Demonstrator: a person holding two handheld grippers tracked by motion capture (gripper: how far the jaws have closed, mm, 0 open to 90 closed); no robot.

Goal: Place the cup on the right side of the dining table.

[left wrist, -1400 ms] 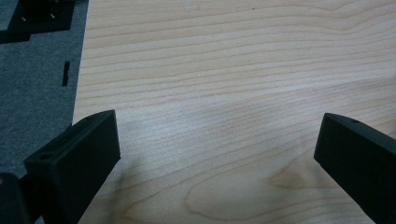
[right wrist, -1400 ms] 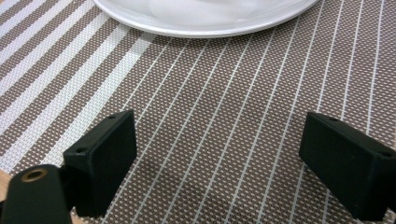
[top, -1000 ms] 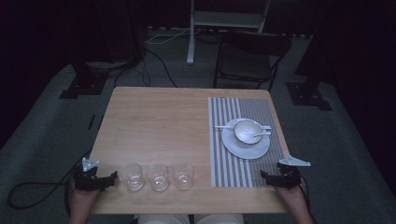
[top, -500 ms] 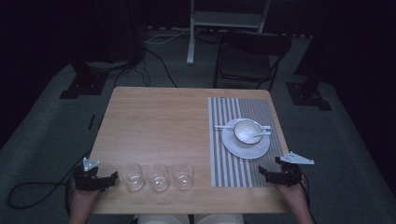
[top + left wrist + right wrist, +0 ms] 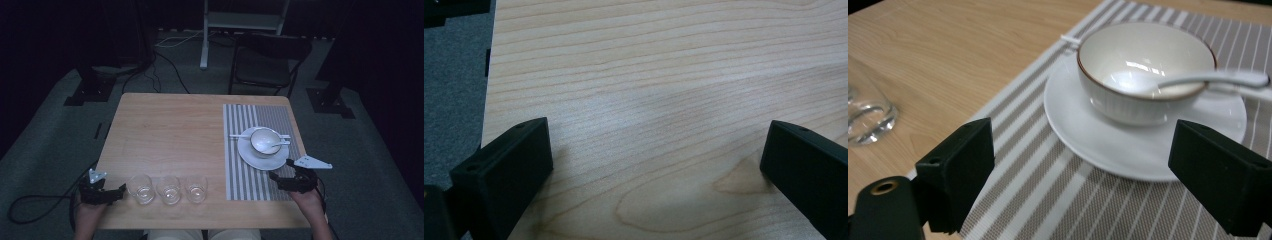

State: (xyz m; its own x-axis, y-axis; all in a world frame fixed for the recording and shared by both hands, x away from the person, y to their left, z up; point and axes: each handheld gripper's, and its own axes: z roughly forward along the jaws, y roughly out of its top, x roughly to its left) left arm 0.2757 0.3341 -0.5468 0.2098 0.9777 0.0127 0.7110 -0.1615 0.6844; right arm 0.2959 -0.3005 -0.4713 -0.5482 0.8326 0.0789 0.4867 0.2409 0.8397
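Note:
A white bowl (image 5: 264,139) (image 5: 1128,105) with a white spoon (image 5: 276,145) (image 5: 1218,77) in it stands on a white plate (image 5: 255,159) (image 5: 1088,130). The plate rests on a grey striped placemat (image 5: 240,175) (image 5: 1048,210) at the table's right. My right gripper (image 5: 276,175) (image 5: 1083,160) is open just in front of the plate, low over the mat, holding nothing. Three empty glasses (image 5: 170,190) stand in a row near the front edge. Left of them, my left gripper (image 5: 121,190) (image 5: 656,160) is open over bare wood.
A thin white utensil (image 5: 240,135) lies across the mat behind the bowl. The nearest glass (image 5: 868,117) sits at the left of the right gripper view. The wooden table (image 5: 170,130) has its left edge (image 5: 489,100) close to my left gripper. A chair (image 5: 265,65) stands beyond the table.
My right gripper has crept slightly left and forward, closer to the plate. The left gripper has barely moved.

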